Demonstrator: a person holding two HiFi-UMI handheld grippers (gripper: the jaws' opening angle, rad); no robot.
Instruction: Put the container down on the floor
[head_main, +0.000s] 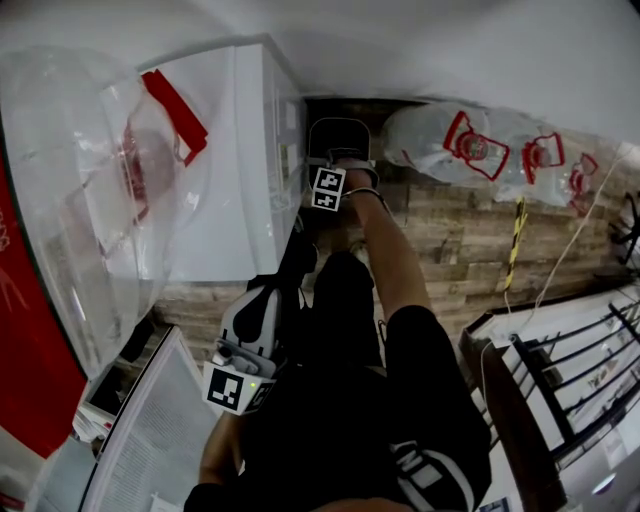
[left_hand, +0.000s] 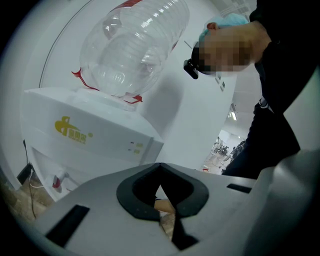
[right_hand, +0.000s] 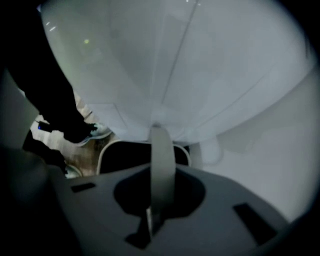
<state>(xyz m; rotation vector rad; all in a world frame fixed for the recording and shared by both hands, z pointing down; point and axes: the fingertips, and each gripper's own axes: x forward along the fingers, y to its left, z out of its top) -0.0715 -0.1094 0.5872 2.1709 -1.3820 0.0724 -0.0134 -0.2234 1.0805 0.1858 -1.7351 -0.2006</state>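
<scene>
A: Right gripper (right_hand: 157, 185)?
B: Clenched on the container's handle (right_hand: 162, 150), so the container (right_hand: 125, 159) hangs just below it, beside the water dispenser (head_main: 235, 170), over the floor (head_main: 450, 230).
A: Left gripper (left_hand: 160, 172)?
B: Closed, empty, idle.

White water dispenser (head_main: 235, 160) standing at far left edge of plank floor (head_main: 450, 230), carrying big clear bottle (left_hand: 132, 45) neck-down on top, yellow logo (left_hand: 72, 131) showing on front. Empty clear bottles (head_main: 470, 145) with red labels lying along floor's far edge, right. Yellow-black striped strip (head_main: 516, 240) lying on planks just below them. Black-barred rack (head_main: 575, 375) sitting at near right corner.
</scene>
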